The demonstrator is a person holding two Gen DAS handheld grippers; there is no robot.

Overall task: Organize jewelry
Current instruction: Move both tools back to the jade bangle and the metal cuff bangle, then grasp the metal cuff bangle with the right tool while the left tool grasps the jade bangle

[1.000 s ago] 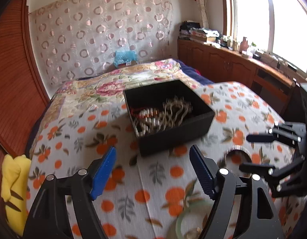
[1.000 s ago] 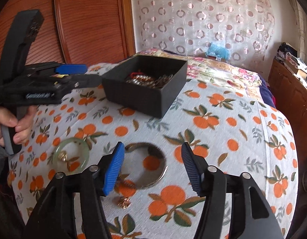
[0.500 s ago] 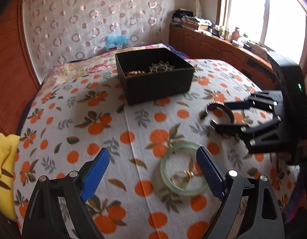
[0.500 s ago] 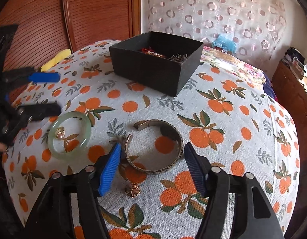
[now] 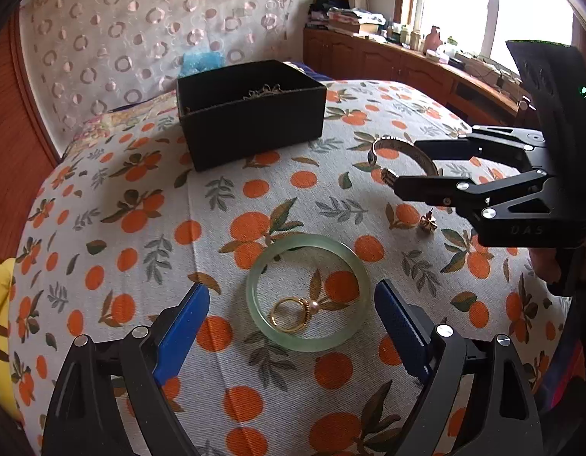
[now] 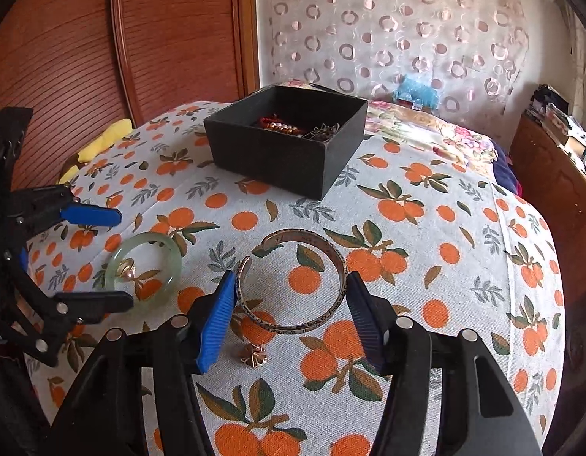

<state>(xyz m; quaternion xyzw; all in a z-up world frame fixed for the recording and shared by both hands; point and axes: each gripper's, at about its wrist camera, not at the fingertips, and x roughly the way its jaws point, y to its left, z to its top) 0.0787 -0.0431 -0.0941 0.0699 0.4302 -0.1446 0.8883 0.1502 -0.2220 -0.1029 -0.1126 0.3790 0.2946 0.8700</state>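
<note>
Both grippers open, holding nothing: left gripper [image 5: 291, 319] w/ pale green round stone bangle [image 5: 308, 292] between its blue pads could scoop the small gold ring [image 5: 291, 313] inside too, & right gripper [image 6: 289, 309] around the engraved silver open cuff bracelet [image 6: 293, 281] may squash it.

Left gripper [image 5: 292, 309] jaws spread wide around green bangle [image 5: 308, 292].

Orange-print bedspread [image 5: 224, 205], black box [image 5: 251, 121], jade bangle [image 5: 255, 304], metal cuff [image 6: 333, 252], earring [image 6: 254, 353]

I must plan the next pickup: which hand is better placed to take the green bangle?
Left. Its tool is open, straddling the green bangle. The right tool brackets the metal cuff bracelet instead.
</note>
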